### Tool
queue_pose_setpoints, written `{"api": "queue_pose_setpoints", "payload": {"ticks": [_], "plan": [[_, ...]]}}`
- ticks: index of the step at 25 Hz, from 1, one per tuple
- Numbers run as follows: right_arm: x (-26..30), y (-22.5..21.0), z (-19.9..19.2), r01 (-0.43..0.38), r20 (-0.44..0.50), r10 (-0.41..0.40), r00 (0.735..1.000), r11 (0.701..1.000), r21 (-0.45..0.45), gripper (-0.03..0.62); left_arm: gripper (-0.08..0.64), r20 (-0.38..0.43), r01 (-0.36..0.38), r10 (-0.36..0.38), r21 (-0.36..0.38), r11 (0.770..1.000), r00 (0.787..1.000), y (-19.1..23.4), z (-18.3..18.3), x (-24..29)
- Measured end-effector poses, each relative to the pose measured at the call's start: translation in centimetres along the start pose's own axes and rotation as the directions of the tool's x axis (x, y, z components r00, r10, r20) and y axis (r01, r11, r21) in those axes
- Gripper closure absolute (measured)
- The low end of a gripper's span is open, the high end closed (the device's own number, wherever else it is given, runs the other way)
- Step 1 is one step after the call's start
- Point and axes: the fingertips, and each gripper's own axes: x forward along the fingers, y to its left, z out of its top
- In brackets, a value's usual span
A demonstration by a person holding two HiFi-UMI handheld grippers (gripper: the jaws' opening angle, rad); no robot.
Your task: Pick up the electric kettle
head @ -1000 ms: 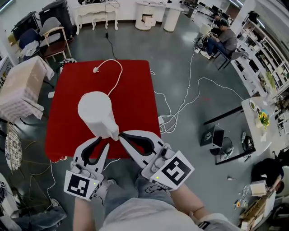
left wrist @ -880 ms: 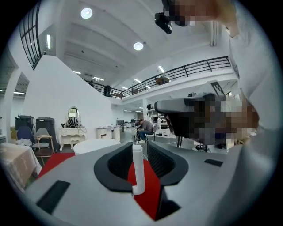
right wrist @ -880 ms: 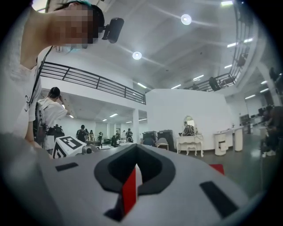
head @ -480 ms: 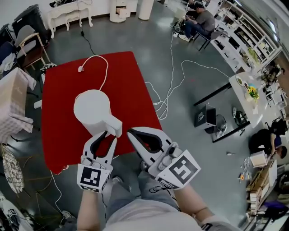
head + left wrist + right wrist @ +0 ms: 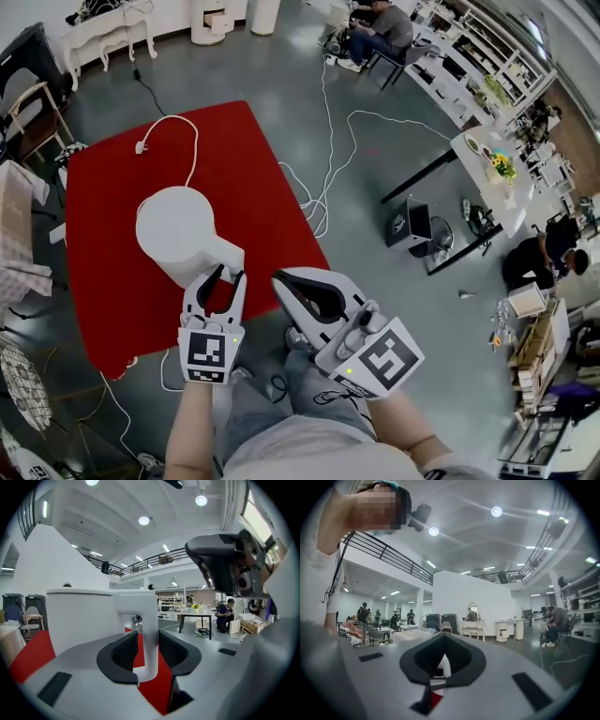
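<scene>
**Spotter:** The white electric kettle point(image 5: 178, 230) stands upright near the front edge of the red bench point(image 5: 253, 178), right ahead of you, with its handle point(image 5: 150, 620) turned your way.

**Coach:** Your left tongs point(image 5: 227, 276) are opening, with that handle's upright bar between them. There is a gap on each side, so nothing is gripped yet. Your right tongs point(image 5: 281, 279) sit just beside them, pressed together and empty.

**Spotter:** How will the kettle handle?

**Coach:** The body looks like hard, smooth plastic. It should be stiff enough that you won't crush it, but slick enough to twist in a loose pinch. The lid is down, so you can't tell whether there's water inside. Plan for some weight.

**Spotter:** Where should you take hold?

**Coach:** Take the handle's upright bar, high up near where it joins the body. All the bulk hangs beyond the handle, so I'd expect the kettle to tip away from you as it lifts. Close squarely and firmly, and be ready to steady it.

**Spotter:** Anything else?

**Coach:** The power cord point(image 5: 192, 141) loops across the bench behind the kettle and ends in a loose plug point(image 5: 142, 147). It may drag as you lift.
</scene>
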Motion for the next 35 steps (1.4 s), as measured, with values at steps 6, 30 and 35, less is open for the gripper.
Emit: {"api": "queue_pose_setpoints", "payload": {"ticks": [6,30,35], "plan": [[-0.6,-0.7,-0.3,0.022,-0.014,-0.022,1.000,1.000,-0.004,0.586,0.430,-0.010,-0.008,0.008,-0.014,1.000,1.000,-0.3,-0.7,1.4],[-1.3,-3.1,-2.0,0.003,-0.055,-0.003,0.998,1.000,-0.009,0.586,0.514,0.036,-0.135,0.137,-0.042,0.990,0.990,0.5,0.2,5.7],[-1.5,-3.2,-1.9,0.004,-0.053,-0.004,0.999,1.000,-0.010,0.586,0.526,0.030,-0.150,0.149,0.017,0.989,0.988,0.5,0.2,5.6]]}}
